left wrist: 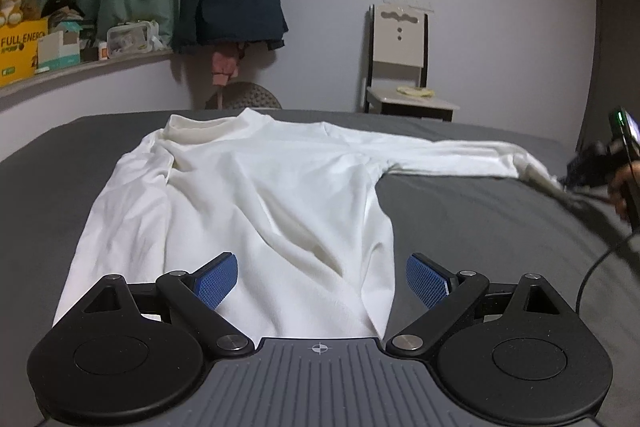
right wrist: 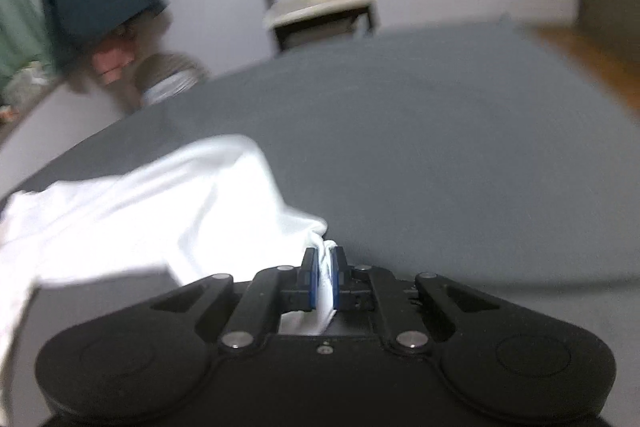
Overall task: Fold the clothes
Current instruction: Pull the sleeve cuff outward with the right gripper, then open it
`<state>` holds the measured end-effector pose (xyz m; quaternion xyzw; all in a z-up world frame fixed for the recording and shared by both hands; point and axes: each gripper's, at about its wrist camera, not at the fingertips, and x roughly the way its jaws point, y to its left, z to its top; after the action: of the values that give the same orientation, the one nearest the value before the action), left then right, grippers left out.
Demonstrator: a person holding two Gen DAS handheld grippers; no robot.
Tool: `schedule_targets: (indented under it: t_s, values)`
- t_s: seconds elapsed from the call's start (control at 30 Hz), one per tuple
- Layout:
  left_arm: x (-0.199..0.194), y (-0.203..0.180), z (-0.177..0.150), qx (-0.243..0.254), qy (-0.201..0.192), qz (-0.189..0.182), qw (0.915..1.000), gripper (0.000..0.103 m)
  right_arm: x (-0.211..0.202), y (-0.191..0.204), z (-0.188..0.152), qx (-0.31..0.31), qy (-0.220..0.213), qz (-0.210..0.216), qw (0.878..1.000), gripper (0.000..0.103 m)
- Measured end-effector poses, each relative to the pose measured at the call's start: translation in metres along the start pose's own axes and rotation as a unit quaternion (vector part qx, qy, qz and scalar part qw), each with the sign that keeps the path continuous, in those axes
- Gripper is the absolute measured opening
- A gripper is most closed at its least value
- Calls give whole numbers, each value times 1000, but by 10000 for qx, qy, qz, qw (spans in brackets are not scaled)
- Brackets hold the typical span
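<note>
Handling: judging by its wrinkles and drape, the white long-sleeved top (left wrist: 256,195) is light, soft and limp; it should sag from any pinch point, so hems, cuffs and shoulder seams look the best holds.
Garment position: spread flat on the dark grey bed (left wrist: 460,227), collar far, hem near, one sleeve stretched out to the right.
Left gripper (left wrist: 320,281): fingers (left wrist: 216,279) spread wide, holding nothing, hovering over the hem, with cloth beneath and between them.
Right gripper (right wrist: 325,277): fingers (right wrist: 310,277) closed narrowly on the sleeve end (right wrist: 326,279), white fabric bunched between them and trailing left.
Stage: sleeve extended; whether it is being spread or drawn inward cannot be told.
</note>
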<state>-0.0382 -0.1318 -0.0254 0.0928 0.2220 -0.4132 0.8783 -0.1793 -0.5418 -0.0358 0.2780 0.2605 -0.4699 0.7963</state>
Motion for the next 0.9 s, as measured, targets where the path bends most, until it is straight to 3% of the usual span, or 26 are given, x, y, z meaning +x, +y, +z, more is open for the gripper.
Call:
schedule_targets:
  t_s: [0.13, 0.23, 0.4, 0.43, 0.47, 0.5, 0.53, 0.6, 0.67, 0.77, 0.83, 0.9]
  values:
    - [0, 2, 0, -11, -42, -102, 9999, 94, -4, -19, 40, -27, -637, -790, 9948, 7]
    - [2, 3, 1, -37, -81, -314, 9995, 94, 17, -37, 65, -39, -540, -1046, 9930, 7]
    - [6, 2, 0, -16, -61, -541, 9985, 94, 63, -33, 69, -240, -14, -1381, 9901, 11]
    - [8, 2, -1, -6, -46, -563, 9984, 94, 70, -31, 68, -281, 82, -1427, 9893, 14]
    - [9, 3, -1, -13, -29, -558, 9984, 94, 75, -29, 66, -324, 159, -1481, 9883, 28]
    - [9, 4, 0, -29, -18, -541, 9985, 94, 72, -28, 66, -381, 90, -1604, 9863, 51]
    - [9, 6, 1, -59, -19, -521, 9986, 94, 69, -26, 65, -428, 13, -1709, 9843, 56]
    - [8, 12, 4, -155, -41, -483, 9987, 94, 53, -22, 65, -374, -264, -1629, 9856, 56]
    - [6, 20, 7, -316, -81, -429, 9985, 94, 22, -17, 59, -181, -544, -938, 9939, 53]
    - [1, 37, 9, -513, -1, -50, 9987, 94, -27, 23, 26, -340, -205, 658, 9970, 53]
    - [-4, 50, 9, -641, 86, 285, 9975, 94, -59, 52, -5, -613, 227, 1563, 9855, 53]
    - [-9, 63, 10, -767, 174, 619, 9950, 94, -84, 88, -49, -970, 848, 2304, 9645, 53]
